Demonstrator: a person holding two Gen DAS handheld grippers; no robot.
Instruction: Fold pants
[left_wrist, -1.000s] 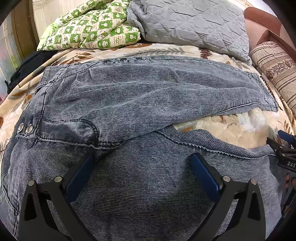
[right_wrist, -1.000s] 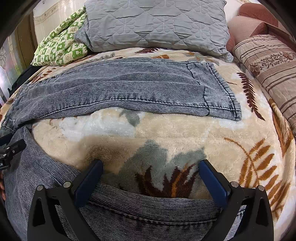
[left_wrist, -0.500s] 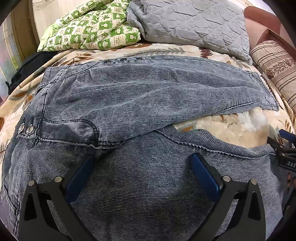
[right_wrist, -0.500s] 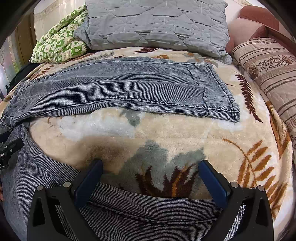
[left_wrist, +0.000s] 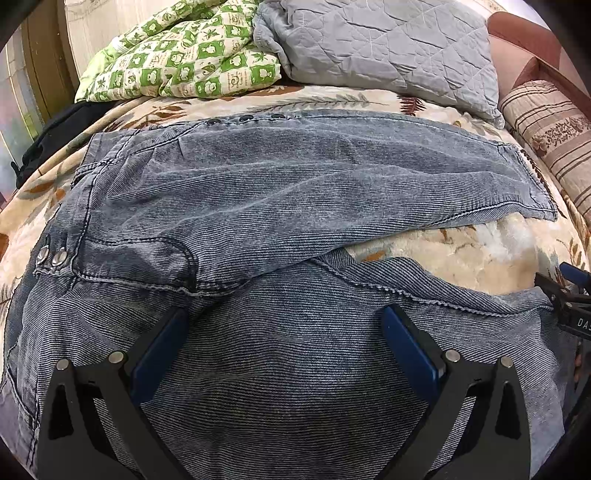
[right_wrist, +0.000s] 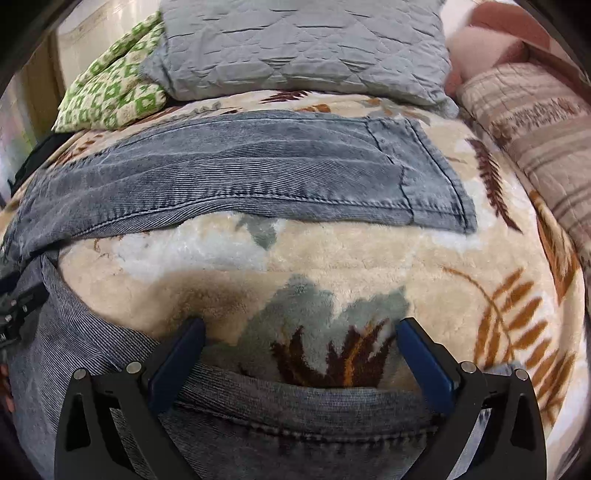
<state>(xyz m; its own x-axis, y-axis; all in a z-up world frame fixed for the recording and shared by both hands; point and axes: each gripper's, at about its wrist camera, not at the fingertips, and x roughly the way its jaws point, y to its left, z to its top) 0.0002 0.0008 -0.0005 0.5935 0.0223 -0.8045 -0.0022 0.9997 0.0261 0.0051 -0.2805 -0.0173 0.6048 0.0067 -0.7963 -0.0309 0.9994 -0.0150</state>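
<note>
Denim fills most of both views: the pants (left_wrist: 288, 192) lie spread on a bed covered by a cream leaf-patterned blanket (right_wrist: 332, 258). In the left wrist view the waistband with two metal snap buttons (left_wrist: 51, 255) sits at 9 o'clock, one leg runs flat across the middle toward 3 o'clock, and the other leg comes down toward 6 o'clock, under the tool.

The left hand-held gripper (left_wrist: 284, 339) stands wide, its two blue fingers (left_wrist: 159, 354) well apart over the near leg's upper part; whether the pads touch the cloth cannot be told. Nothing is pinched between them.

The right hand-held gripper (right_wrist: 299, 354) is also spread wide, blue fingers (right_wrist: 424, 365) far apart. The stitched hem (right_wrist: 295, 410) of the near leg lies between and just below the fingers at 6 o'clock, with bare blanket showing beyond the tips. It grips nothing. In this view the far leg lies straight across the upper middle, its hem end at 2 o'clock. The view is slightly blurred.

Each tool shows at the edge of the other's view: the right one at 3 o'clock in the left view, the left one at 9 o'clock in the right view.

At 12 o'clock a grey quilted pillow (left_wrist: 376, 48) rests at the head of the bed, touching a green checked quilt (left_wrist: 184, 55) at 11 o'clock. A striped cushion (right_wrist: 532, 140) lies at 2 o'clock.
</note>
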